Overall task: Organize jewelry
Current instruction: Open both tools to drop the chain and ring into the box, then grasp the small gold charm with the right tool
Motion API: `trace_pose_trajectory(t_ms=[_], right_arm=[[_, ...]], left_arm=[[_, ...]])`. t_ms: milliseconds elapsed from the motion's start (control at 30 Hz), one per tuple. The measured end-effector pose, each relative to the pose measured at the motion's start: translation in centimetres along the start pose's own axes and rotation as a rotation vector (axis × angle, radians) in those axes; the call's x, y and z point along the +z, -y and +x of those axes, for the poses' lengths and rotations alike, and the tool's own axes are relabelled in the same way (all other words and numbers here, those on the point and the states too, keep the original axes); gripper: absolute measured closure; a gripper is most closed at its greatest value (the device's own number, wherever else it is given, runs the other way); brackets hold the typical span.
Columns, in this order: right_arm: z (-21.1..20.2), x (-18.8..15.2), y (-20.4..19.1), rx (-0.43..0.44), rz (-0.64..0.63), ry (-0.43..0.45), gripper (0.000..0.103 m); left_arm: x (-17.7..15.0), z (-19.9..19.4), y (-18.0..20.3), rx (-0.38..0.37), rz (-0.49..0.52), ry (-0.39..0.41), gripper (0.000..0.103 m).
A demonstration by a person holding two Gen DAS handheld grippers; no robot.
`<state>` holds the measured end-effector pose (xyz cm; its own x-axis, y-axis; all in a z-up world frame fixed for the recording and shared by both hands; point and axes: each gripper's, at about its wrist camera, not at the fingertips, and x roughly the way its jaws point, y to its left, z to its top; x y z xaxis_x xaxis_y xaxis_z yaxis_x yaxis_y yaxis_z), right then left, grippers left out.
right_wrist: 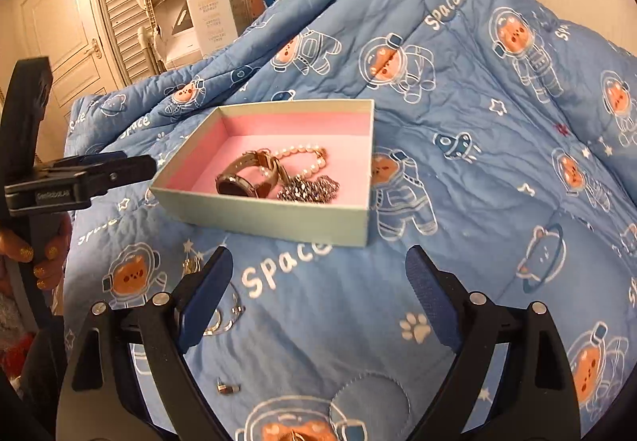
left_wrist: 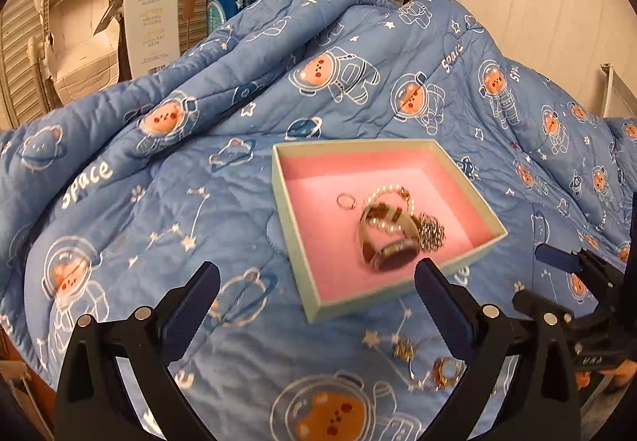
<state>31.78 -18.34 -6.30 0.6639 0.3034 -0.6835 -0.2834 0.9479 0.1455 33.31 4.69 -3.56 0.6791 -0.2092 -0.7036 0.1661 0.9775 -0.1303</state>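
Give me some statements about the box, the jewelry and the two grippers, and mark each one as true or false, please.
1. The watch lies inside the box. True.
2. The box is lined in blue. False: its lining is pink; the outside is pale green.
3. The left gripper is shut on a pearl bracelet. False: its jaws stand open with nothing between them, and the pearl bracelet is in the box.
4. All jewelry is already in the box. False: a gold piece still lies on the blue quilt in front of the box.
5. The right gripper is open and holds nothing. True.
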Motion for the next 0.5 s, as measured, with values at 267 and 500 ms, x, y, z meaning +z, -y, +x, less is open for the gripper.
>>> trace_pose_trajectory(t_ms=[267, 500], right_arm=[[-3.2, -5.8, 0.9, -0.03, 0.079, -0.024, 0.015], [-4.8, -9.4, -0.7, -0.044, 0.051, -0.042, 0.015]], left_arm=[[-7.1, -2.8, 0.1, 0.016, -0.023, -0.034, 0.007], [-11.0, -4.7, 2.5, 0.015, 0.007, -0.019, 0.007]])
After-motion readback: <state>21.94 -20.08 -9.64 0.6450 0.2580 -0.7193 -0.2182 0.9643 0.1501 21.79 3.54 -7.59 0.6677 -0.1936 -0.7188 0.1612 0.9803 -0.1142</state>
